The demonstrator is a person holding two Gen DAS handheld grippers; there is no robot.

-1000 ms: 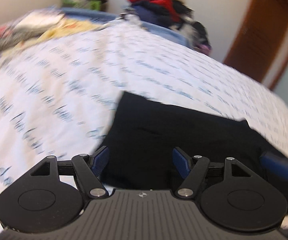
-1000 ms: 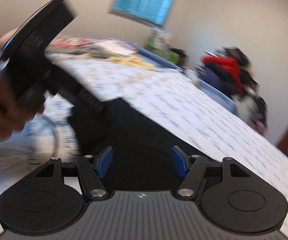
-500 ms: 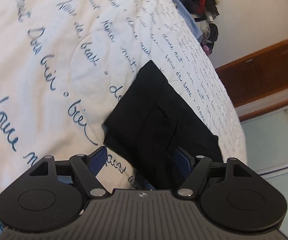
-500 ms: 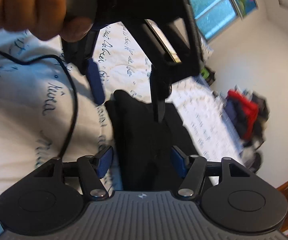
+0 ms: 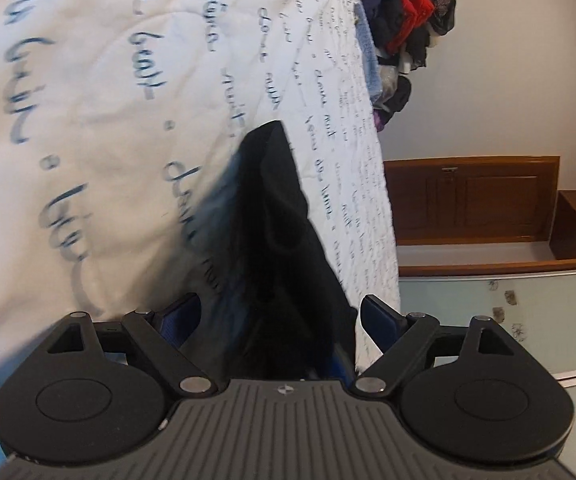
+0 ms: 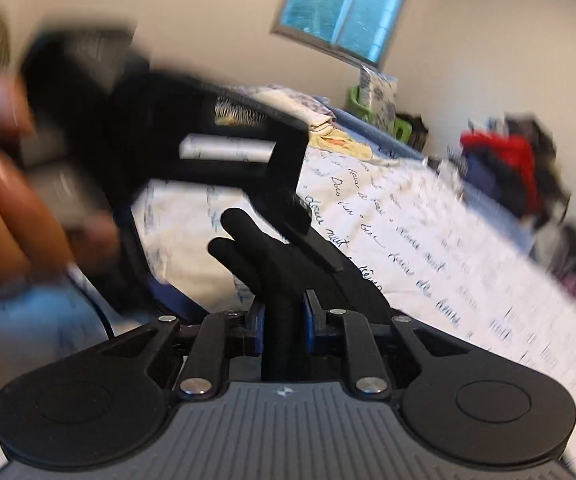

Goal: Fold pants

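The black pants (image 5: pixel 275 224) lie folded on the white quilt with blue script (image 5: pixel 107 100). In the left wrist view my left gripper (image 5: pixel 279 312) is open, its blue pads on either side of the bunched near end of the pants. In the right wrist view my right gripper (image 6: pixel 281 320) is shut on a fold of the black pants (image 6: pixel 255 248), which sticks up between the pads. The left gripper and the hand holding it fill the upper left of that view, blurred.
A pile of red, blue and black clothes (image 5: pixel 400 12) sits at the bed's far end; it also shows in the right wrist view (image 6: pixel 516 168). A wooden door (image 5: pixel 472 200) stands beyond the bed edge. A window (image 6: pixel 344 20) is in the far wall.
My right gripper has closed on the pants and lifted a fold. My left gripper has moved in so the pants' end lies between its open pads.
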